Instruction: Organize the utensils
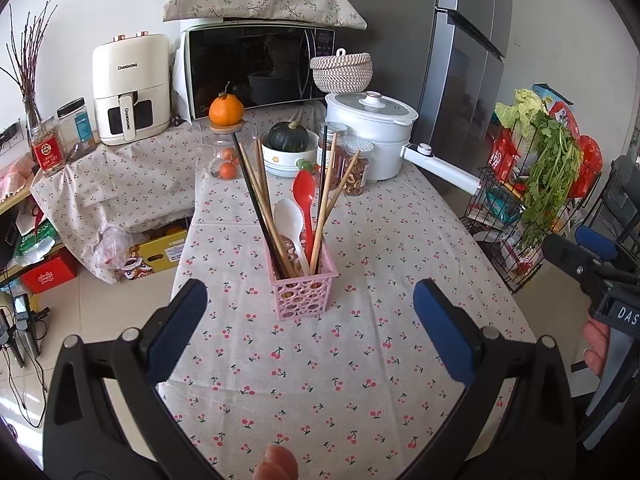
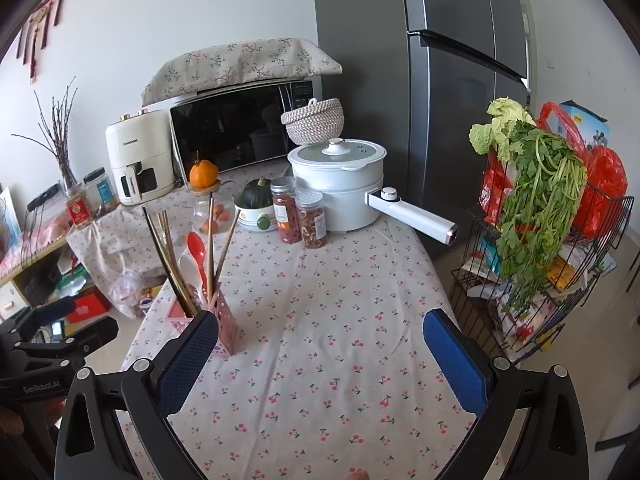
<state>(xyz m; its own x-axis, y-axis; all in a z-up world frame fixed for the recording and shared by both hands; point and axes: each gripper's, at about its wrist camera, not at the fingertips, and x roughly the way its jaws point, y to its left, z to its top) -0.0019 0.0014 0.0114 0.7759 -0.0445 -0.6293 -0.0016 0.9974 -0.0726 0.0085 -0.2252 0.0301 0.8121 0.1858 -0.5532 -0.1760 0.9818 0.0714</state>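
A pink perforated utensil basket point(image 1: 303, 289) stands upright on the cherry-print tablecloth point(image 1: 360, 360). Several wooden and black chopsticks point(image 1: 256, 196), a red spoon point(image 1: 305, 194) and a white spoon point(image 1: 289, 220) stick up out of it. My left gripper point(image 1: 310, 322) is open just in front of the basket, nothing between its blue pads. In the right wrist view the basket point(image 2: 222, 320) sits at the left, partly behind the left pad, with its chopsticks point(image 2: 166, 254) and red spoon point(image 2: 197, 250). My right gripper point(image 2: 320, 346) is open over bare cloth, right of the basket.
At the table's far end stand a white electric pot point(image 1: 370, 138) with a long handle, two snack jars point(image 1: 346, 160), a bowl with a green squash point(image 1: 289, 148) and a glass jar topped by an orange point(image 1: 226, 110). A wire rack of greens point(image 2: 536, 240) is at the right.
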